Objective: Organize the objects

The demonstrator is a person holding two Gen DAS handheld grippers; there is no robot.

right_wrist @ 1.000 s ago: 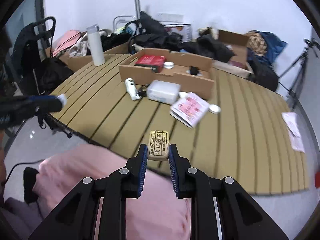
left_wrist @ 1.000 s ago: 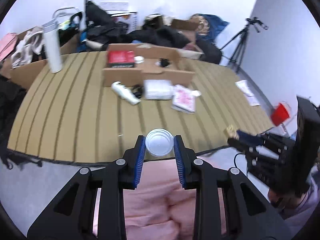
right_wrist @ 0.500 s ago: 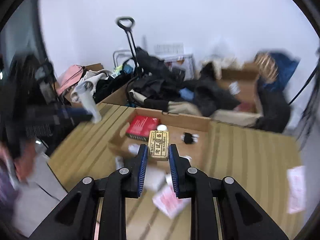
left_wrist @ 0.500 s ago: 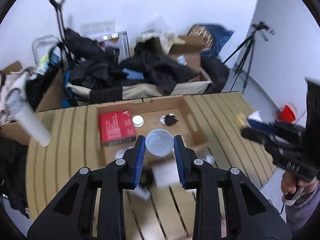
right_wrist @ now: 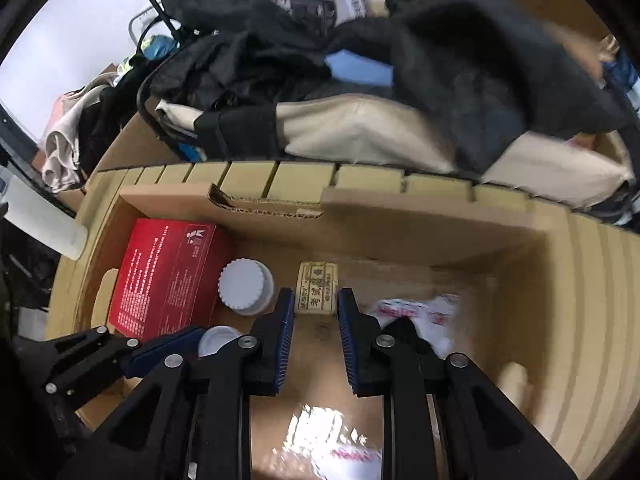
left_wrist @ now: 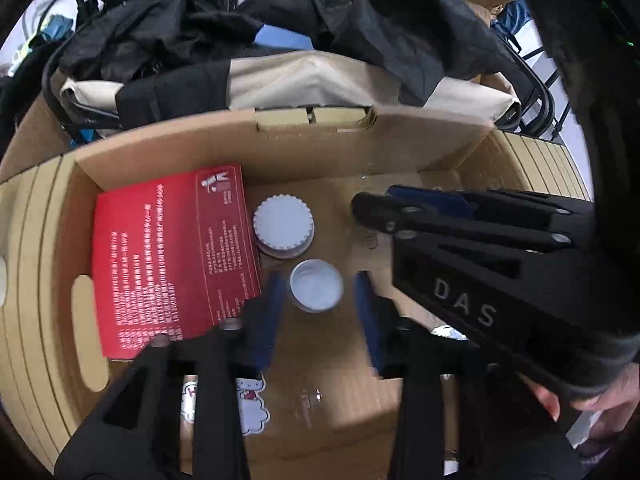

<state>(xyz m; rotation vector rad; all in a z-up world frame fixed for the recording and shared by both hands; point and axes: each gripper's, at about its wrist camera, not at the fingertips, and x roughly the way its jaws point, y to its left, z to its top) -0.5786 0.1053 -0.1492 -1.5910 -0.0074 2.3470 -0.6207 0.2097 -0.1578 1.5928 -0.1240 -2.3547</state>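
Presently catalogued, both grippers pointed down into cardboard box (left_wrist: 400, 128) on slatted table (right_wrist: 592, 280).

Left gripper (left_wrist: 318, 304): jaws opening, blue pads blurred, clear of small lid (left_wrist: 316, 291) between them; lid open side up over box floor, whether resting on it not discernible. Ahead of fingertips, touching or nearly so: white ribbed cap (left_wrist: 284, 226). Left of fingers: red box (left_wrist: 168, 264), lying flat, one corner under left finger. Right of gripper: right gripper (left_wrist: 374, 206), reaching in from the side, person's hand (left_wrist: 600, 396) on its handle.

Right gripper (right_wrist: 316, 312): pads pinched on tan block (right_wrist: 317, 288) with printed label, held low in box. Left of it: cap, red box, lid, left gripper's finger. Right of it: crumpled white-and-red wrapper (right_wrist: 420, 312).

Beyond box: dark clothing (right_wrist: 460, 60) heaped over beige bag (right_wrist: 360, 128).
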